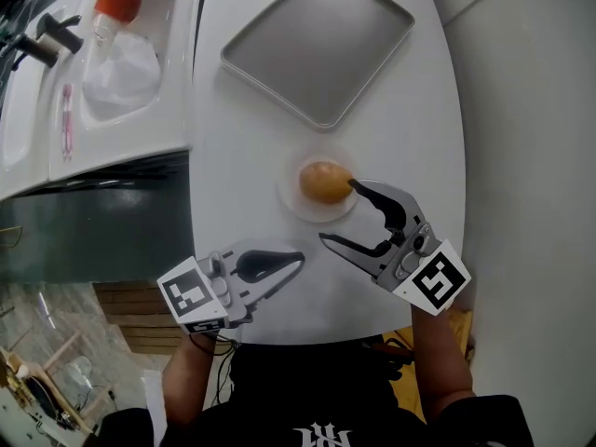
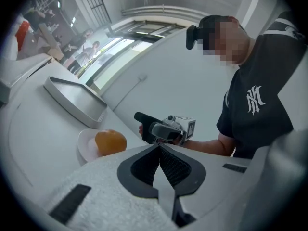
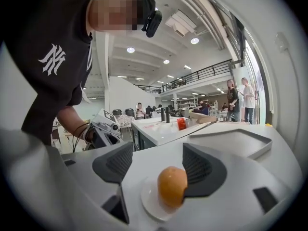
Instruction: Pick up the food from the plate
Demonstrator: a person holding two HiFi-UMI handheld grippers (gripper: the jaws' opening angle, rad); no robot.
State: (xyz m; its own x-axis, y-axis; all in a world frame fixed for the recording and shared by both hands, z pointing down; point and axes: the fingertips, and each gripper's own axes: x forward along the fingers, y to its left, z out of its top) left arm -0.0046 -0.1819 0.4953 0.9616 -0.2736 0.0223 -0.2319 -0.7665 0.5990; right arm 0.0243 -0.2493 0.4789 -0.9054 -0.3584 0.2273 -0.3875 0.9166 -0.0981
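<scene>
A round orange-brown piece of food (image 1: 323, 182) (image 2: 110, 141) (image 3: 172, 186) lies on a small white plate (image 1: 296, 209) (image 2: 85, 147) (image 3: 150, 203) on the white table. My right gripper (image 1: 338, 211) (image 3: 158, 151) is open just in front of the plate. The food sits between its jaws, close against the far one, and the other jaw stands well apart from it. My left gripper (image 1: 298, 261) (image 2: 159, 151) is shut with nothing in it, low on the table to the left of the right gripper (image 2: 166, 129) and short of the plate.
A grey tray (image 1: 317, 45) (image 2: 72, 97) (image 3: 231, 141) lies on the table beyond the plate. A white counter at the left holds a red-capped bottle (image 1: 114, 12) and a plastic bag (image 1: 126, 68). The table's near edge is right under both grippers.
</scene>
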